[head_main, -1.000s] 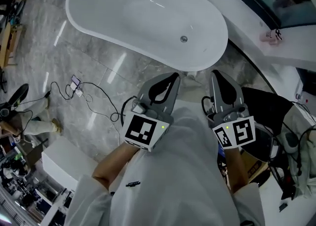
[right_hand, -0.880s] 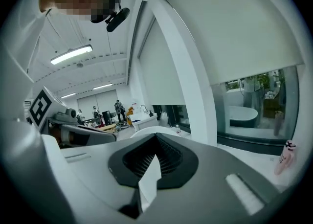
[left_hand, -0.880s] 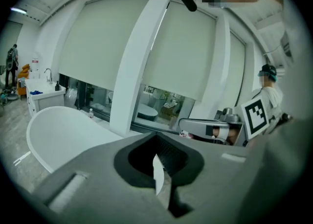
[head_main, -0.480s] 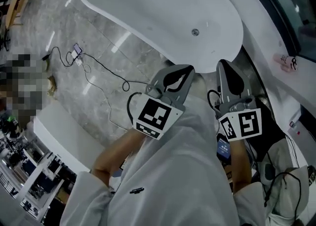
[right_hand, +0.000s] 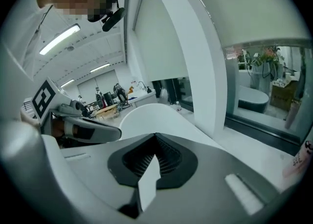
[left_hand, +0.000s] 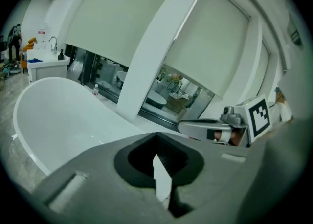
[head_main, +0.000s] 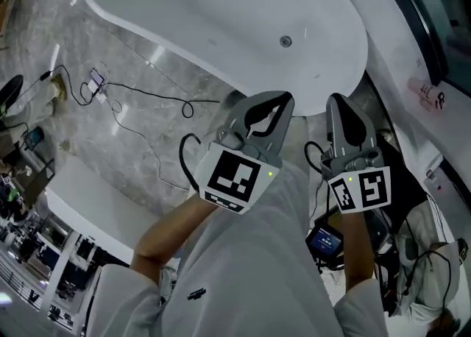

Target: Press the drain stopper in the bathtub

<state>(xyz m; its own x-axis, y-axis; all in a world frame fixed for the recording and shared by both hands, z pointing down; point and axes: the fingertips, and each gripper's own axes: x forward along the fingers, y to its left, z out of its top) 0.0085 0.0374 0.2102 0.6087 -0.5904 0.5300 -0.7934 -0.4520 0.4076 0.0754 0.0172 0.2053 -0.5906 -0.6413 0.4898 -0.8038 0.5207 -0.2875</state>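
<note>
Left gripper [head_main: 271, 97]: jaws drawn together at the tips, only a thin sliver of light between the pads; nothing held.
Right gripper [head_main: 340, 100]: jaws likewise closed tip to tip; nothing between them.
Position of the 2 grippers: side by side, apart from each other, both above the person's white sleeves and pointing toward the bathtub [head_main: 221, 71].
Drain stopper [head_main: 285, 41]: small round metal piece on the tub floor, beyond the near rim, ahead of the left gripper and slightly to its right; well apart from both sets of tips, untouched.
Bathtub: white, oval, freestanding; its near rim lies just ahead of both gripper tips.
Floor [head_main: 96, 144]: grey marble, to the left of the left gripper.
Cable [head_main: 147, 93]: black, trailing across that floor, left of the left gripper.
</note>
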